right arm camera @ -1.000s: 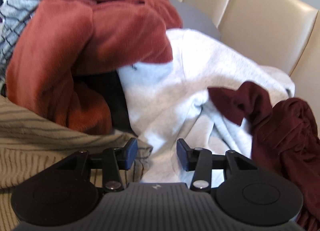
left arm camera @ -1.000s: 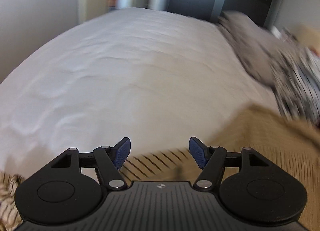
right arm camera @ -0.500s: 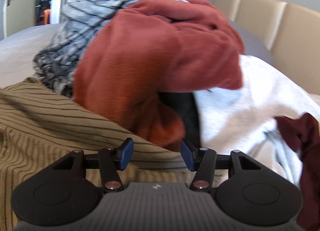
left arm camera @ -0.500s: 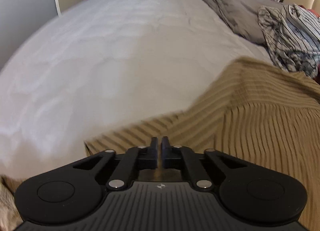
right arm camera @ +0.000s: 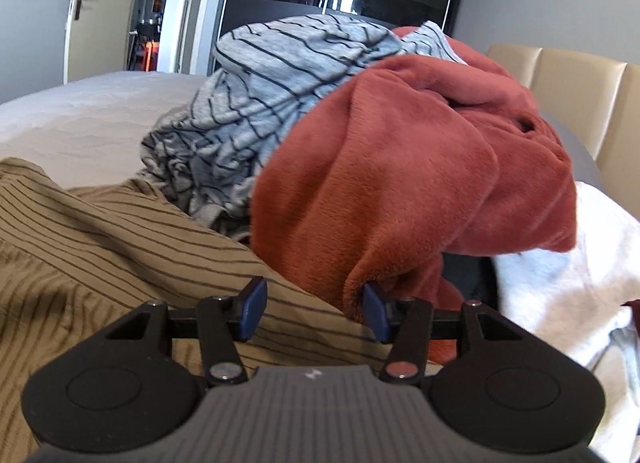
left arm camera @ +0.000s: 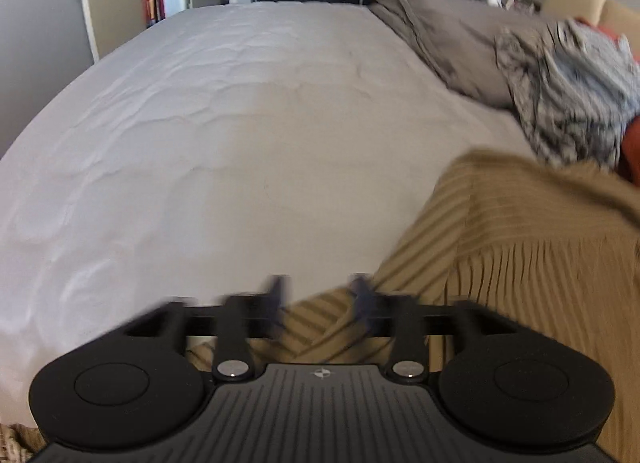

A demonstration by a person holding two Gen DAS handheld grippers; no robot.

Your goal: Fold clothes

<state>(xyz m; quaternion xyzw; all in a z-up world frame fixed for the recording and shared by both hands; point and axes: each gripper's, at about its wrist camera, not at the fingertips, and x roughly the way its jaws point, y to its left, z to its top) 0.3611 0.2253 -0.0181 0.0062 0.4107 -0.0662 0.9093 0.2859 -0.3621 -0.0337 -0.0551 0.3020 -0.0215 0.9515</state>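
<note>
item: tan shirt (left arm camera: 520, 247) — striped, lying on the white bed (left arm camera: 240, 143), its near edge under both my tools; in the right view it fills the lower left (right arm camera: 100, 247).

left gripper (left arm camera: 319, 297): fingers parted and blurred, holding nothing; shirt edge lies between and below them.

right gripper (right arm camera: 314, 309): fingers wide apart, empty, over the shirt; the right pad (right arm camera: 374, 313) is touching the hem of the rust fleece (right arm camera: 420, 183).

pile, well to the right: fleece, grey striped top (right arm camera: 260, 103), white garment (right arm camera: 568, 287), all unfolded, against the headboard (right arm camera: 560, 87). grey pillows (left arm camera: 448, 35) behind.

step in hand, as i judge it: laying the shirt flat for its first fold — no fold made yet.

next move calls for: closing each tool on a shirt edge only, keeping the right one clear of the fleece, then drawing the cloth out onto the open bed.
</note>
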